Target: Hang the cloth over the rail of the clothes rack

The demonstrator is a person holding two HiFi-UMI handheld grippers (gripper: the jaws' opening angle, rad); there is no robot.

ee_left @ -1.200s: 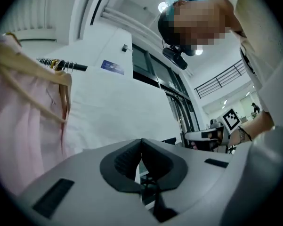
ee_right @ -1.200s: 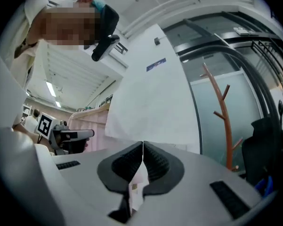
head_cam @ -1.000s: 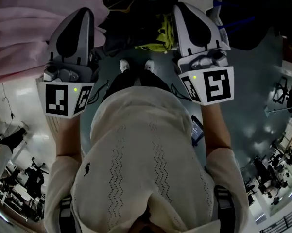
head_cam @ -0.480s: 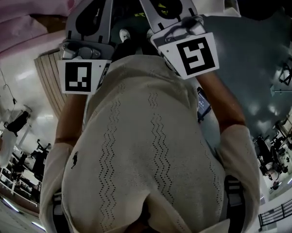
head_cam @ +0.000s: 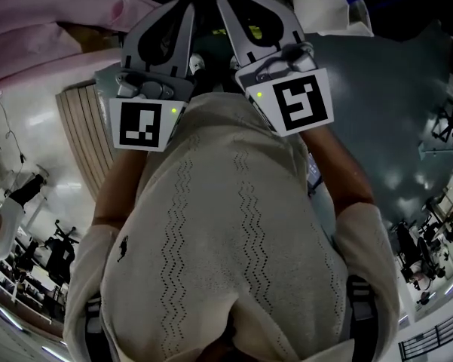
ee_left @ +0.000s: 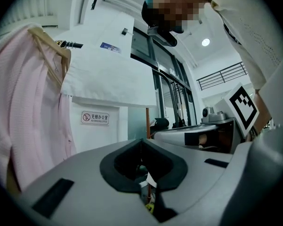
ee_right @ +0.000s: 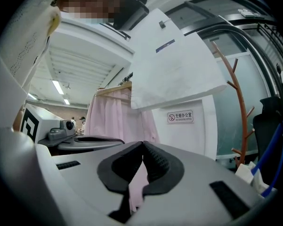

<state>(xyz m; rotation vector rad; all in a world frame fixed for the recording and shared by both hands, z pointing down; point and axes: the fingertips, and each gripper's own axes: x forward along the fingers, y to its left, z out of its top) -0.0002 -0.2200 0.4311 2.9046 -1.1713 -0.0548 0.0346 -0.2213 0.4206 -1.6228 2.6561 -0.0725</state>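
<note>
A pink cloth point(head_cam: 53, 21) hangs at the upper left of the head view. In the left gripper view the pink cloth point(ee_left: 28, 117) drapes from a wooden hanger point(ee_left: 52, 41) next to a dark rail point(ee_left: 69, 44). A white cloth point(ee_left: 108, 74) hangs higher up, and the white cloth point(ee_right: 174, 69) also shows in the right gripper view. My left gripper point(head_cam: 182, 10) and right gripper point(head_cam: 230, 6) are held side by side in front of the person's chest. Both point away, short of the cloths. The left gripper point(ee_left: 141, 140) and right gripper point(ee_right: 142, 143) are shut with nothing between the jaws.
A person's cream knit shirt point(head_cam: 226, 240) fills the lower head view. An orange-brown coat stand point(ee_right: 242, 121) rises at the right, next to a dark chair point(ee_right: 270, 126). A no-smoking sign point(ee_left: 95, 117) is on the white wall behind the cloths. Dark floor point(head_cam: 392, 89) lies to the right.
Both grippers have come together toward the middle, from wide apart to side by side. The pink cloth now sits further toward the upper left corner of the head view.
</note>
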